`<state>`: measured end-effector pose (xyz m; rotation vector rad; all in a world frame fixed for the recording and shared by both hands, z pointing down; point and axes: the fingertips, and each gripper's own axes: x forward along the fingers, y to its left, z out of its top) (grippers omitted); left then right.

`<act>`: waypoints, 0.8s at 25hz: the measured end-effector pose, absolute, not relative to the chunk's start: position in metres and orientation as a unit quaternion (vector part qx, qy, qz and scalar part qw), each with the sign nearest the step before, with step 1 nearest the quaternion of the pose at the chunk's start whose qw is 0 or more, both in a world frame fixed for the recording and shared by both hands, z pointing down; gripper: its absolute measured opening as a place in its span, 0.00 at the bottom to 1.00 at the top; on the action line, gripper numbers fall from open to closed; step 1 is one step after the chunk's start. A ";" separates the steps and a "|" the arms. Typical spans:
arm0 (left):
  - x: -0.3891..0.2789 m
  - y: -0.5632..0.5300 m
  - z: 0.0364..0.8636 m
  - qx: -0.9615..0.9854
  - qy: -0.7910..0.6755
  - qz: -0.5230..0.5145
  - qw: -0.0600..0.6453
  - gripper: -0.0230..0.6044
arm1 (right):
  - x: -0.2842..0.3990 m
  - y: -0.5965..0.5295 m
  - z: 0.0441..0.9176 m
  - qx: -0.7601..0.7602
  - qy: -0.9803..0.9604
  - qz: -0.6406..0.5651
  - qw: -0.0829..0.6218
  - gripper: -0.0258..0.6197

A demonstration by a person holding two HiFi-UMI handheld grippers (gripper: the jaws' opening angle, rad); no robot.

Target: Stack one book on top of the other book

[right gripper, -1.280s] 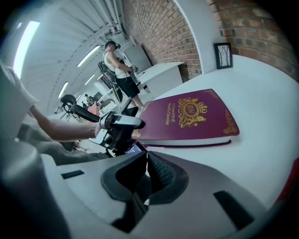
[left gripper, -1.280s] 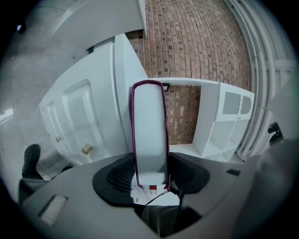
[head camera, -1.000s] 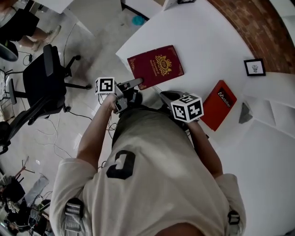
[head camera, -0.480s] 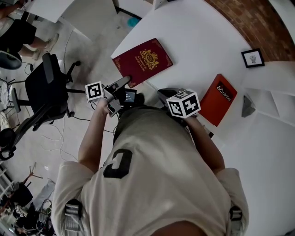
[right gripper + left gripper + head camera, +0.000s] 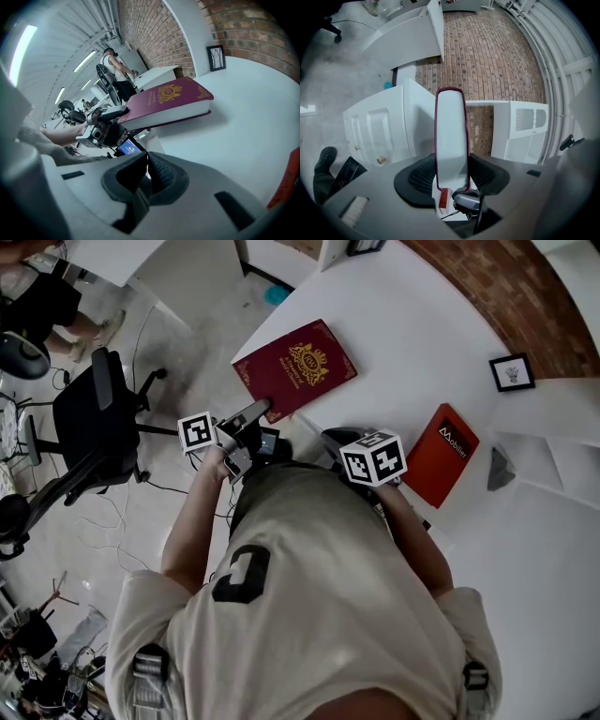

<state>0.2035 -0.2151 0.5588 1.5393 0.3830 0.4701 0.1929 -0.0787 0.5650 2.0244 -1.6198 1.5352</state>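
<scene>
A maroon book (image 5: 295, 367) with a gold crest is lifted at its near corner by my left gripper (image 5: 262, 411), which is shut on it. In the left gripper view its white page edge (image 5: 451, 136) stands between the pads of the left gripper (image 5: 451, 176). The right gripper view shows the maroon book (image 5: 168, 101) raised over the white table (image 5: 243, 122), with a shadow beneath it. A red book (image 5: 442, 454) lies flat to the right. My right gripper (image 5: 336, 439) hovers between the two books; in its own view the right gripper (image 5: 146, 171) is shut with nothing in it.
A small framed picture (image 5: 513, 372) stands at the back right of the table (image 5: 412, 324), and a grey object (image 5: 500, 468) lies beyond the red book. An office chair (image 5: 94, 418) stands on the floor to the left. A person (image 5: 112, 63) stands far off.
My left gripper has risen with the maroon book's near corner, and the book has shifted slightly left. The right gripper has stayed where it was.
</scene>
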 end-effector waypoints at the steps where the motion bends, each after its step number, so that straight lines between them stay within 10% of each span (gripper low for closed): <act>1: 0.203 -0.215 0.559 0.684 0.170 0.206 0.679 0.37 | 0.193 -0.078 0.566 0.670 -0.536 0.509 0.065 0.05; 20: 0.203 -0.226 0.565 0.666 0.199 0.214 0.686 0.37 | 0.170 -0.094 0.574 0.680 -0.505 0.526 0.067 0.05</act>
